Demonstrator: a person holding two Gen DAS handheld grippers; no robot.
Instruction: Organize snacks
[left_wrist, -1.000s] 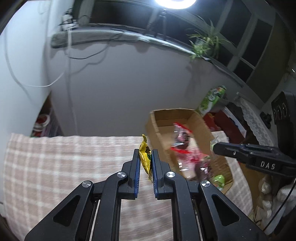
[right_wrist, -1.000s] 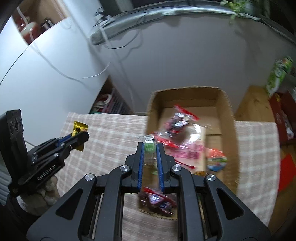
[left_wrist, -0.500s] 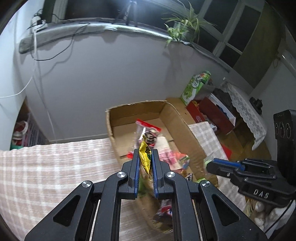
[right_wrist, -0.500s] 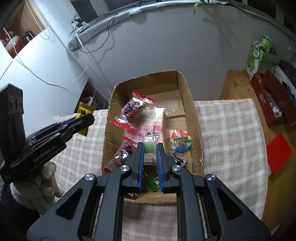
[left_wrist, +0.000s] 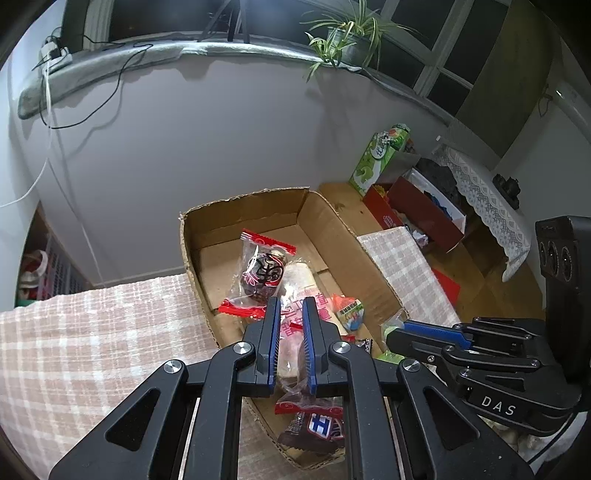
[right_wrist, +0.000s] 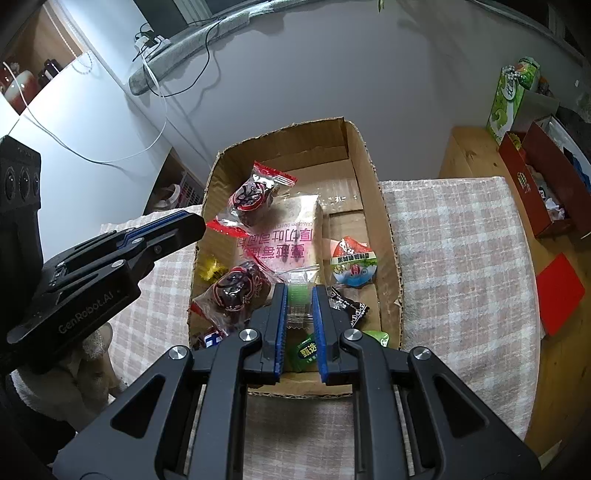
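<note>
Left wrist view: cardboard box (left_wrist: 251, 216) sits open-topped on the checked bench (left_wrist: 92, 332), its far wall close to the grey room wall. Left tool (left_wrist: 290, 306) hangs over the box's near half, jaws a narrow gap apart with nothing between them; the pink bread pack (left_wrist: 295, 284) shows through the gap. Broad bare cloth lies to the left of the box. To the right only a narrow strip of cloth, then the bench edge, with a red box (left_wrist: 424, 210) and a green carton (left_wrist: 380, 158) beyond it. Right tool (left_wrist: 397, 332) comes in from the right at the box's right rim, something green at its tip.

Right wrist view: right tool (right_wrist: 298, 291) is over the near end of the box, clamped on a small green packet (right_wrist: 297, 295) that stands above the contents. The box floor is crowded at the near end and bare cardboard at the far end. A yellow wrapper (right_wrist: 212, 267) lies against the left inner wall, unseen from the left wrist. Left tool (right_wrist: 192, 225) reaches the left rim just above it. A round green-topped cup (right_wrist: 353, 266) lies by the right wall.
</note>
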